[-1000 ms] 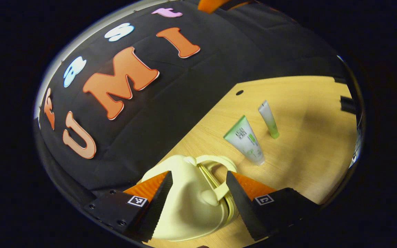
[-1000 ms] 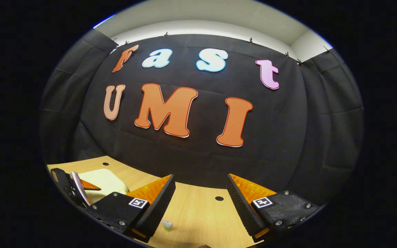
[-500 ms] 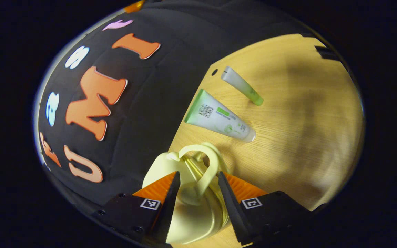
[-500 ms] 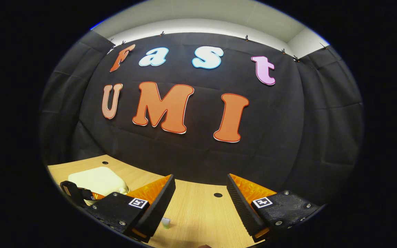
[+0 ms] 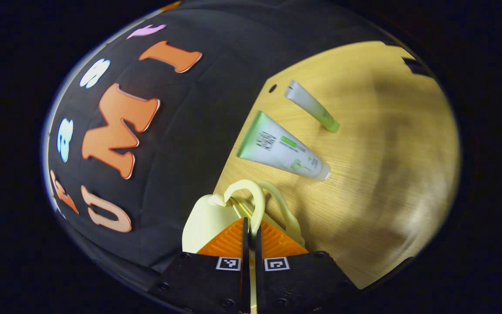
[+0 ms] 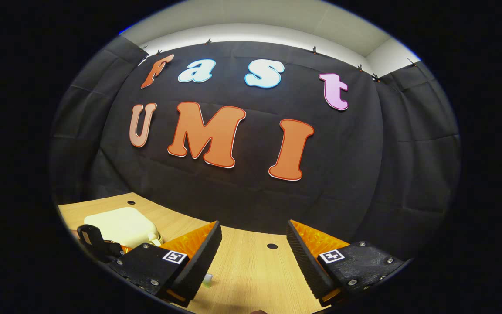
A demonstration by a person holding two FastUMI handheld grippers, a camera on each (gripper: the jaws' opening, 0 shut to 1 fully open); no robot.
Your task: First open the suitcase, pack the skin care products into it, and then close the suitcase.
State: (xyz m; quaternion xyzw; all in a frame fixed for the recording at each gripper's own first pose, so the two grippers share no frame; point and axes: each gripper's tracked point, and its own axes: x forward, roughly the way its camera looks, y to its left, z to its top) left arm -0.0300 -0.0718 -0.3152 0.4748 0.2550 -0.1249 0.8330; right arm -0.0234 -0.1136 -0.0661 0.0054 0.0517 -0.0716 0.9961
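The suitcase (image 5: 207, 216) sits pale and closed on the tabletop (image 5: 377, 183), right by the booth wall, and the left tongs (image 5: 249, 226) have its upper handle (image 5: 251, 198) pinched between nearly touching fingers, with just the thin loop between them. A second handle loop (image 5: 286, 209) hangs free just beside it, on the lower shell. Here is what the lift turns on: the case lies straight ahead of the left tongs, the seam runs away from them along their own line, and the lid's handle is the one in the grip, so my read is that pulling up and back should swing the lid open. Beyond the case, near it, a large tube (image 5: 283, 148) lies flat, cap end pointing away from the wall, and a slim tube (image 5: 312, 107) lies farther out, well apart from the case. Over in the right gripper view, the right tongs (image 6: 253, 255) hover wide open and empty, with the suitcase (image 6: 120, 224) off to their left; the left tongs are clearly nearer.
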